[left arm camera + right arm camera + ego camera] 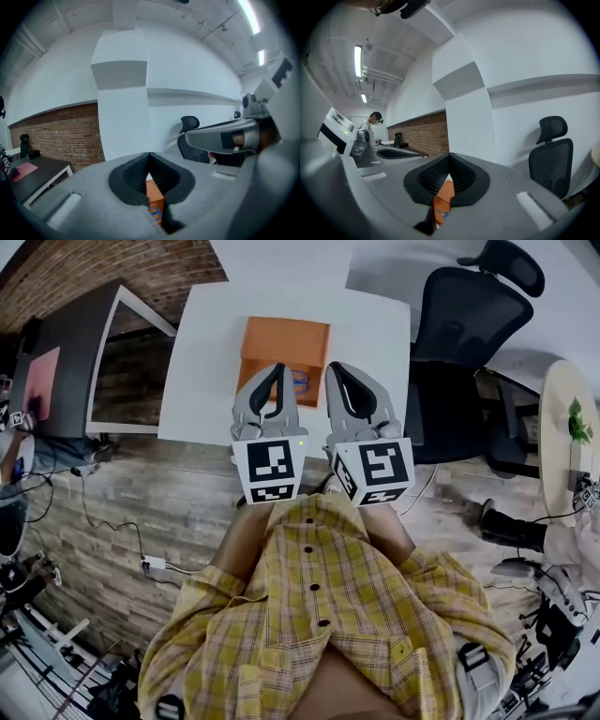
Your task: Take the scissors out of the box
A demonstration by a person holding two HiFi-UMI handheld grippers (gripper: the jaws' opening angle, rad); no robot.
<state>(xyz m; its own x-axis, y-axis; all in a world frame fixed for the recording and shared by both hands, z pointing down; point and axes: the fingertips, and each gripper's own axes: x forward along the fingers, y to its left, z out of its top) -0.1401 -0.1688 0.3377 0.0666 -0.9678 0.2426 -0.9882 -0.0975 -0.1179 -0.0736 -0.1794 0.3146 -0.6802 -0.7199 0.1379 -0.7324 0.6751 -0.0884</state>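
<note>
Head view: left tongs (278, 368) are clenched on nothing, tips at the near edge of the orange box (284, 338) on the white bench (202, 362). Scissors (300, 381): just blue loops showing at the box's near side, between both tips. Right tongs (331, 368) clenched too, empty. Chair (469, 324) off right.

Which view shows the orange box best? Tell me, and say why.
The head view: the orange box shows nearly whole from above on the white table. Each gripper view shows only an orange sliver of it behind the jaws.
</note>
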